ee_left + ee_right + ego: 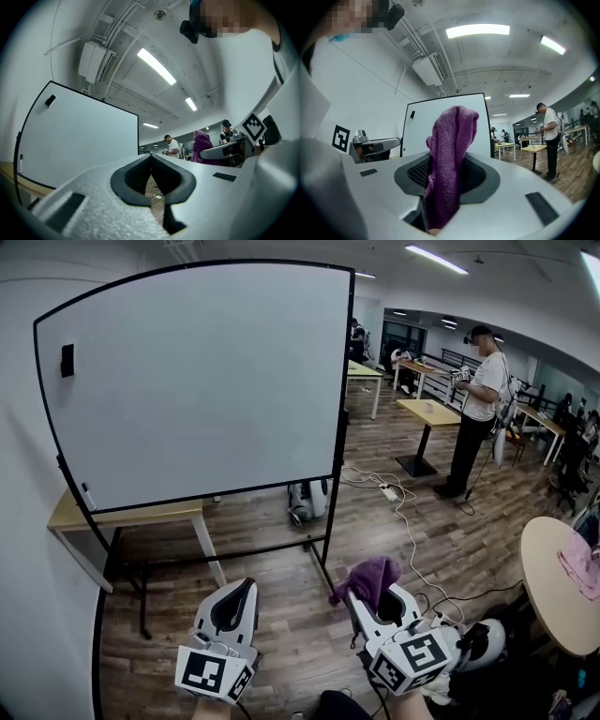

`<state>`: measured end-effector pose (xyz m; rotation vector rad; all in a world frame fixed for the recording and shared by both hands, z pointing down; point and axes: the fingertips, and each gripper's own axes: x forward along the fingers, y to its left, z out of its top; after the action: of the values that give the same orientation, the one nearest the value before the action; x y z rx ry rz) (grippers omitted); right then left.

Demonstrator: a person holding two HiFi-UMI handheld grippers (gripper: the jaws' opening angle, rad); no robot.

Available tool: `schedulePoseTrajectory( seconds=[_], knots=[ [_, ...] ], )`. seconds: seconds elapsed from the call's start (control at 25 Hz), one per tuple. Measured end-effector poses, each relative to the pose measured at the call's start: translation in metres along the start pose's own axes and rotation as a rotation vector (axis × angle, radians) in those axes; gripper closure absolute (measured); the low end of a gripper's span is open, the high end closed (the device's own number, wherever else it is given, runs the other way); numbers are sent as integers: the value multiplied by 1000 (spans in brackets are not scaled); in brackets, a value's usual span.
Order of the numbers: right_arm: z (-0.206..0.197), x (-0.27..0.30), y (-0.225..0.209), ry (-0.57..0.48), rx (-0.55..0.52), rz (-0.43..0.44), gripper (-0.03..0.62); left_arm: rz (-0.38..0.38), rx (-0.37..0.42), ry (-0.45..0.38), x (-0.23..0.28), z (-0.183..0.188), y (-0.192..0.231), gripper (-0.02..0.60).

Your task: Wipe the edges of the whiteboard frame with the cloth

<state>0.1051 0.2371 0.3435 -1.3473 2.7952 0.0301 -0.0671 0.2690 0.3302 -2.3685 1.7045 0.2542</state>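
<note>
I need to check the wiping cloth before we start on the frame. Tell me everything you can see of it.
The cloth is purple with a nubby, knitted look. It is bunched into a narrow fold and clamped between the right gripper's jaws, its free end standing past them and flopping over. Only the gripper touches it; it is well short of the whiteboard.

Bare floor (277, 615) opens in front of the board (197, 381), giving a clear way to its right post (339, 427) and lower rail (206, 495). The wall (23, 549) hugs the left edge. A bench (122, 517) sits under the lower rail, cables (403, 512) trail right, and a round table (544, 568) blocks the far right.
</note>
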Motion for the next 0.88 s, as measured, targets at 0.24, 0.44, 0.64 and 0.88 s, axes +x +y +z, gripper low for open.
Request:
schedulePoseTrajectory(
  seconds=[0.24,0.44,0.64,0.88],
  knots=[
    [4,20,-25,-6,-32,-46,442,-20,-7,-9,30,-7,7,565],
    [4,47,-47,-9,-36,-38,439,-19,-2,-21,64,-13,15,565],
    [2,80,-78,1,-49,-27,437,-4,1,-33,107,-20,24,565],
    [5,127,-120,15,-60,10,431,8,7,-35,168,-31,30,565]
  ],
)
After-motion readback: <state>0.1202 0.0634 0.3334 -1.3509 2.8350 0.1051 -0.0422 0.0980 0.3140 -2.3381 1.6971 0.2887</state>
